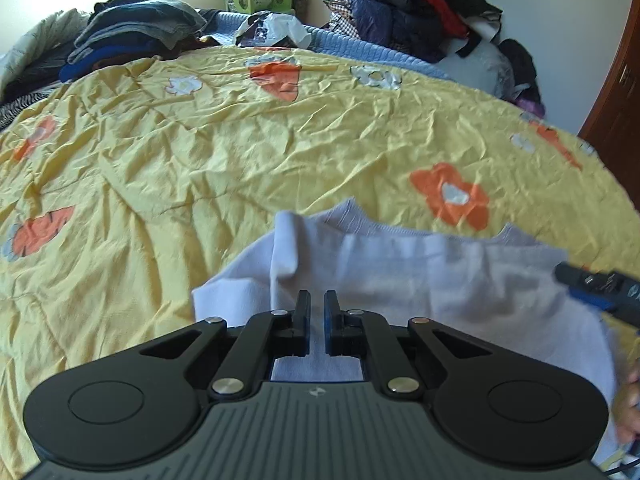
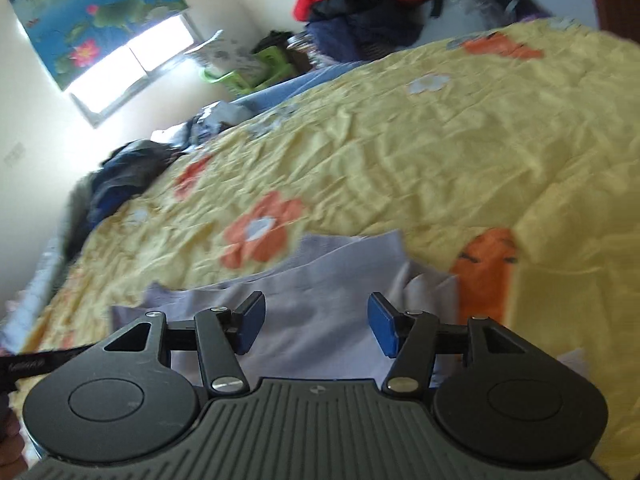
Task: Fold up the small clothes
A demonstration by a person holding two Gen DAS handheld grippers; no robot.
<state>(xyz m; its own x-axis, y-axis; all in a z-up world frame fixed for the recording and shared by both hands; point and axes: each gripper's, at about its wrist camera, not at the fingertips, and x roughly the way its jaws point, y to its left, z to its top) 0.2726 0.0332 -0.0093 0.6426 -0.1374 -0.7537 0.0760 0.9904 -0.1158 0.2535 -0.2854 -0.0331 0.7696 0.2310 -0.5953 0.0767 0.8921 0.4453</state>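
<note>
While the pale lilac garment (image 1: 420,280) is lying near the front edge of the bed, on the yellow flowered quilt (image 1: 240,140), we are judging the fold as only partly made. One side flap (image 1: 286,248) is already standing turned over toward the middle, but the cloth is still bunching and creasing rather than sitting as a neat packet. Our left hand-held gripper (image 1: 317,320) is hovering over it with its jaws nearly together; we cannot tell whether cloth is pinched between them. Our right hand-held gripper (image 2: 316,326) is standing with jaws well apart above the garment, nothing caught between the pads. We are reckoning there are further folds and smoothing still to come. Behind, folded dark clothes (image 1: 132,36) are stacking up at the far side.
</note>
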